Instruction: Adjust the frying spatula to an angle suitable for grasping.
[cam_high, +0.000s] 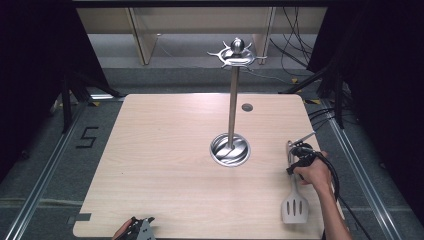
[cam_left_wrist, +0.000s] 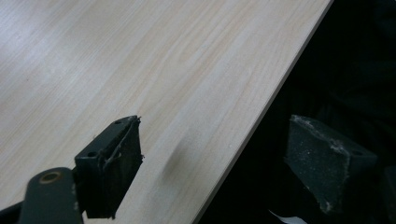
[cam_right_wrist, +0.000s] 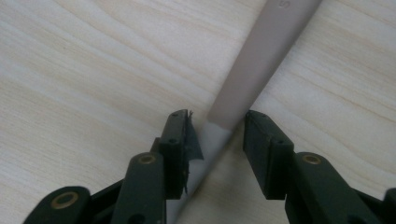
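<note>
Right gripper view: right hand-held gripper (cam_right_wrist: 217, 140) spread w/ jaws either side of spatula (cam_right_wrist: 261, 60) handle lying flat on desk (cam_right_wrist: 93, 70) near right edge; prob. best to centre, then squeeze firmly before lifting.

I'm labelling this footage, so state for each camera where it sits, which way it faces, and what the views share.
High view: above the person's side, facing forward and down on the table, utensil stand and spatula; right hand shows.
Left gripper view: on the left tongs, open over the table's edge.
Right gripper view: on the right tongs, jaws astride the spatula handle.
Shared: the spatula, high and right gripper views.
</note>
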